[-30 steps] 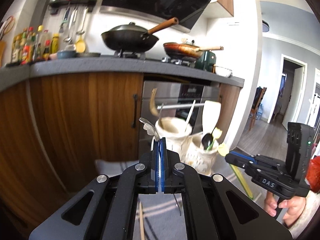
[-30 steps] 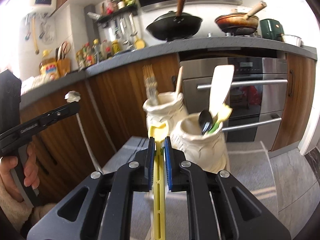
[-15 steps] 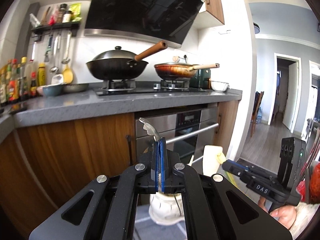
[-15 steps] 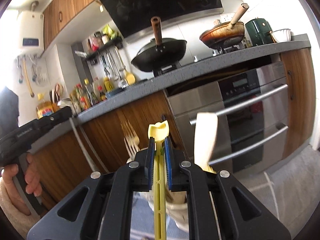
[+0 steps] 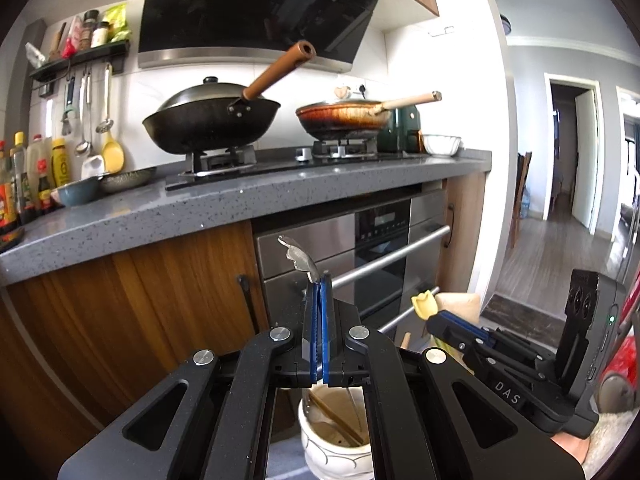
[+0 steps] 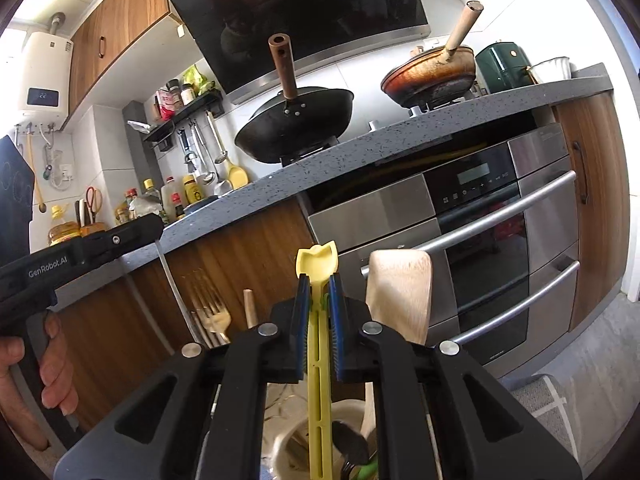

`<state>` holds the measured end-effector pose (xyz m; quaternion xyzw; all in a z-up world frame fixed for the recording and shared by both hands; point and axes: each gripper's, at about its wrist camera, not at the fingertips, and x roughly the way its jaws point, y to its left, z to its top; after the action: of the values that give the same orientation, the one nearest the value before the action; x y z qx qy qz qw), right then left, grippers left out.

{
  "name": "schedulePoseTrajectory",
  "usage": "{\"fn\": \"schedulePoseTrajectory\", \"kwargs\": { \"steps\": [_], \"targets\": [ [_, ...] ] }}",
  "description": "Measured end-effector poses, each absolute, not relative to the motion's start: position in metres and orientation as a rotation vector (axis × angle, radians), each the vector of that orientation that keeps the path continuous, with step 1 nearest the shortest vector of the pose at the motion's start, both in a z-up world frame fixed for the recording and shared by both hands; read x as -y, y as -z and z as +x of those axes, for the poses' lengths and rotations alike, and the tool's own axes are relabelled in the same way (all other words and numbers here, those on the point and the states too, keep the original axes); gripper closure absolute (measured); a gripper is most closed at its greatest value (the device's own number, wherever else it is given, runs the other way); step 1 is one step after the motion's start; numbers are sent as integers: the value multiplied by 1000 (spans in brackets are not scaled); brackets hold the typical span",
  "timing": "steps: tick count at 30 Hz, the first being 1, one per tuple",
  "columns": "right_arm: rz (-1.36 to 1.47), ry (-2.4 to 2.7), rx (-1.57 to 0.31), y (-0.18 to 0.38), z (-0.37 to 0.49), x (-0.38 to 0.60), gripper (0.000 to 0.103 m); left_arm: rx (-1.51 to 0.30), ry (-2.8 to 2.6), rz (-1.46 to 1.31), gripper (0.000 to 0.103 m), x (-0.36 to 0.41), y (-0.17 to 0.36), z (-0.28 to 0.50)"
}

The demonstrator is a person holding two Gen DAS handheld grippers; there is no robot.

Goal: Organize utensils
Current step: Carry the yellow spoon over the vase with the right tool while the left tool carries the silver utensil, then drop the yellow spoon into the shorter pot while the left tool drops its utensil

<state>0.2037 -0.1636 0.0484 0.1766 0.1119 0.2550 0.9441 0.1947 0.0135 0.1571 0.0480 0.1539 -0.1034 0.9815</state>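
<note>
Kitchen cabinets are looming behind both grippers – left gripper (image 5: pixel 319 292) pinching a metal spoon (image 5: pixel 298 258), right gripper (image 6: pixel 319 292) clamping a yellow utensil (image 6: pixel 318 268) (thin grips) – either risking slipping beside its ceramic holder (image 5: pixel 336 444).

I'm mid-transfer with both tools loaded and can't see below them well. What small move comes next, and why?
Probably lower the left tool a little: it grips a metal spoon almost directly above the white holder, whose mouth is open, with chopsticks inside.
</note>
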Motion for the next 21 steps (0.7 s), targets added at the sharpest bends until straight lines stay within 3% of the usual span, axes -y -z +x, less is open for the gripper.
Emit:
{"fn": "schedulePoseTrajectory", "kwargs": {
  "steps": [21],
  "targets": [
    [210,-489,-212,-26,164,161,94,-428,246,124,101,-2,-105,199]
  ]
}}
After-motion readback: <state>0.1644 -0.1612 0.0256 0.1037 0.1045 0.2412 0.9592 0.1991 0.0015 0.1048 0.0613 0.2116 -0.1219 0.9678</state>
